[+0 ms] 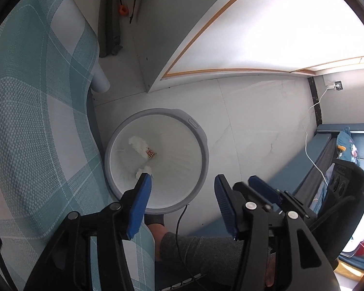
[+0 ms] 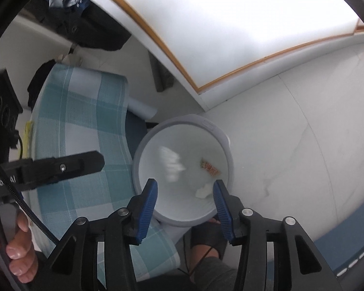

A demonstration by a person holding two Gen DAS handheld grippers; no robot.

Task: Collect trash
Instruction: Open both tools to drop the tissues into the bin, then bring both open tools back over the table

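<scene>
Two open grippers [image 1: 182, 181] [image 2: 185, 186], one bin [image 1: 201, 135], three scraps [image 1: 138, 143]

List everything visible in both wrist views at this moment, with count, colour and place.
Bin: one, grey rim, white liner, on the floor beside the checked cloth.
Tissue wads: at least two, white, inside the bin.
Wrapper: one, red-patterned, inside the bin.
Checked cloth: one, teal and white, left of the bin.
Cable: one, white, plugged into a wall socket.
Left gripper: open, empty, over the bin.
Right gripper: open, empty, over the bin.
</scene>
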